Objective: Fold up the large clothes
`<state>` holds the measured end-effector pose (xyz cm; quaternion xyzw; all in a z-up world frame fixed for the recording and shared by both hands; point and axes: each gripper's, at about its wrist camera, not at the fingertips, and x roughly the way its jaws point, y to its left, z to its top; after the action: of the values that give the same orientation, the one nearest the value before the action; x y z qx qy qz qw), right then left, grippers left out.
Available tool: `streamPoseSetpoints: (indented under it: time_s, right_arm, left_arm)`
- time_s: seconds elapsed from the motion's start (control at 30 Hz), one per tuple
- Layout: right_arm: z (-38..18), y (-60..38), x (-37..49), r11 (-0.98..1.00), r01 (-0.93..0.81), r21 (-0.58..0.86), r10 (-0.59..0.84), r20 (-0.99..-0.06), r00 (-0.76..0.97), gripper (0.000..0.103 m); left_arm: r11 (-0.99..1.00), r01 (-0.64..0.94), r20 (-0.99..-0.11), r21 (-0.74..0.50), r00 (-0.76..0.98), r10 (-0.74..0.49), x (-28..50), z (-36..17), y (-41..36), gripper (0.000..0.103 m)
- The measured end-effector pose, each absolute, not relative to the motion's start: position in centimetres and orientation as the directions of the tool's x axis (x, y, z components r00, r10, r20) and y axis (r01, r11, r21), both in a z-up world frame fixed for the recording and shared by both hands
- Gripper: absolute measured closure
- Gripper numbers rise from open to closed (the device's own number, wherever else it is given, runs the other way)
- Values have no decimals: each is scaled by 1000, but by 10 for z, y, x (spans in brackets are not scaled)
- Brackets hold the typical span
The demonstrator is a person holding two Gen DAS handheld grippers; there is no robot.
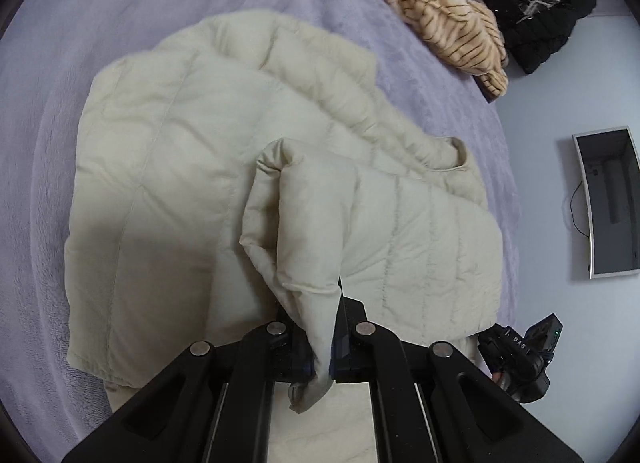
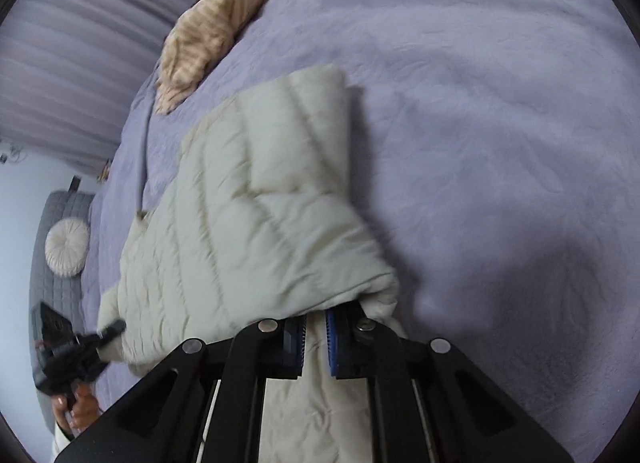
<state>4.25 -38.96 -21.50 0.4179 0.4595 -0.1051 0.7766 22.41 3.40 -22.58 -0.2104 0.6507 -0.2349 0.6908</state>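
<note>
The fold looks about midway. The cream jacket (image 1: 192,167) lies on the bed (image 1: 60,63), spread ahead of the left gripper (image 1: 323,347), and one flap has been lifted off it and doubled partway over the body; it is not yet laid flat. Both pairs of jaws are nearly closed, each pinching a thin edge of the jacket: the left holds a tongue of fabric that droops between its jaws, and the right gripper (image 2: 316,343) holds the hem of the raised quilted panel, which rises ahead of it. What seems left is to carry the flap across, set it down, smooth it, and probably fold once more.

Far ahead and to the right of the left jaws lies a striped blanket (image 1: 444,11), with a black garment (image 1: 532,19) beyond it. No containers show, unless the grey box (image 1: 606,203) to the right is one; its contents cannot be made out.
</note>
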Motion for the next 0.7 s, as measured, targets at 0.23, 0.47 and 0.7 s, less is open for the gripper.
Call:
streamPoseSetpoints:
  time_s: [0.23, 0.47, 0.7]
  right_arm:
    - [-230, -419, 17, 482, 596, 643, 310, -761, 570, 95]
    - [-156, -432, 21, 636, 409, 655, 338, -712, 615, 15]
    - [-218, -473, 115, 476, 468, 745, 456, -664, 592, 34]
  left_arm:
    - [842, 137, -843, -522, 64, -534, 214, -224, 21, 97]
    - [850, 149, -852, -506, 71, -519, 215, -224, 19, 97]
    - [855, 140, -856, -499, 74, -511, 216, -228, 16, 97]
